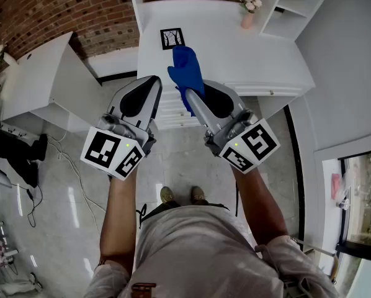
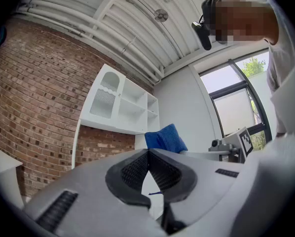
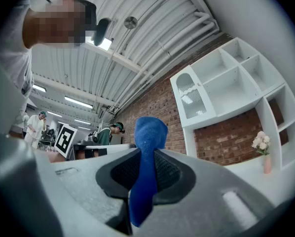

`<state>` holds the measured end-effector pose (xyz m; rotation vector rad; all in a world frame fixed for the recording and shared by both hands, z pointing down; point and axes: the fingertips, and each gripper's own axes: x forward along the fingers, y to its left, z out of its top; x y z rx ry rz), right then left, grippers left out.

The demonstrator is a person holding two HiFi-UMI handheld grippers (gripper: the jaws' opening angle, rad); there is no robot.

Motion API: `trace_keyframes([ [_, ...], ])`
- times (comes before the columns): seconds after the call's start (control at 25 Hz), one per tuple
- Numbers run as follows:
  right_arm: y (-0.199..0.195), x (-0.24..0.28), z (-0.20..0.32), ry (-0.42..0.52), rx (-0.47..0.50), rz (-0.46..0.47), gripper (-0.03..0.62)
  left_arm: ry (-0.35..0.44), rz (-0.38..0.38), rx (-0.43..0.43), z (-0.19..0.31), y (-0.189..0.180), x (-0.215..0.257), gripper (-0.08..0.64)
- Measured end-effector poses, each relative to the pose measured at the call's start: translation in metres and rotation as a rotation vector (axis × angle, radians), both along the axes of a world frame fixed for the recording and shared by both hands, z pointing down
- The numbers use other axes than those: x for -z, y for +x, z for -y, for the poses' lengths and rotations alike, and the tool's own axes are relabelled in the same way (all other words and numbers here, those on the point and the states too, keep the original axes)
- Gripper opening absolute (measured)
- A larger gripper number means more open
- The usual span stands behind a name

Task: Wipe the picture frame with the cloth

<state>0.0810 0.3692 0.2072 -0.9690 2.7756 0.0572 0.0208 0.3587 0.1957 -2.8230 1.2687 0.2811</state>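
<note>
A blue cloth hangs pinched in my right gripper, whose jaws are shut on it; in the right gripper view the cloth stands up between the dark pads. My left gripper is held beside it at the left, shut with nothing in it, and its pads meet at the tips. From the left gripper view the cloth shows just beyond the jaws. A small black picture frame with a white picture lies flat on the white table, beyond both grippers. Both grippers are held in the air short of the table's front edge.
A pink vase of flowers stands at the table's back right, next to white shelving. A brick wall runs behind. A white cabinet stands to the left, with cables on the floor. People work in the background.
</note>
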Motion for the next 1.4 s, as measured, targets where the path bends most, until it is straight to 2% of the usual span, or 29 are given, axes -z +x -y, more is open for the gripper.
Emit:
trace_keyframes([
  [0.36, -0.013, 0.001, 0.004, 0.001, -0.009, 0.015, 0.064, 0.004, -0.002, 0.007, 0.005, -0.017, -0.003, 0.0],
  [1.08, -0.051, -0.006, 0.023, -0.012, -0.16, 0.01, 0.064, 0.01, -0.023, -0.015, 0.021, -0.099, -0.014, 0.0],
  [1.4, -0.052, -0.007, 0.056, -0.013, -0.194, -0.008, 0.064, -0.003, -0.027, -0.01, 0.052, -0.114, -0.019, 0.0],
])
